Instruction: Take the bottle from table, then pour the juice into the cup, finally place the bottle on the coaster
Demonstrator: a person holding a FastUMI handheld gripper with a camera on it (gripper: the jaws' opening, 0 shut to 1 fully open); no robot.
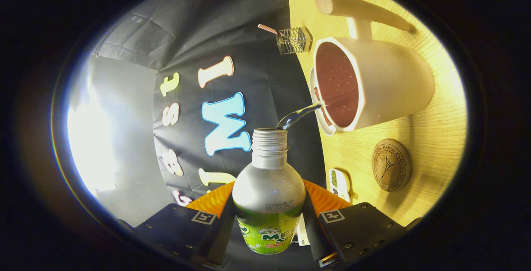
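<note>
The silver aluminium bottle with a green label and bare threaded neck (269,196) sits between the fingers of the gripper (269,225), which press on its body from both sides, closed just to the bottle's width. The bottle is tipped over, and a thin clear stream of juice (299,114) arcs from its mouth into the white mug with a dark red inside (373,86) just beyond the fingers. The mug stands on the pale wooden table (431,138). Beside the mug, nearer the fingers, lies the round cork coaster (391,164), bare. A small wire rack (293,40) stands beyond the mug. Judging from this, the pick-up is done and pouring is under way; righting the bottle and setting it on the coaster remain.
</note>
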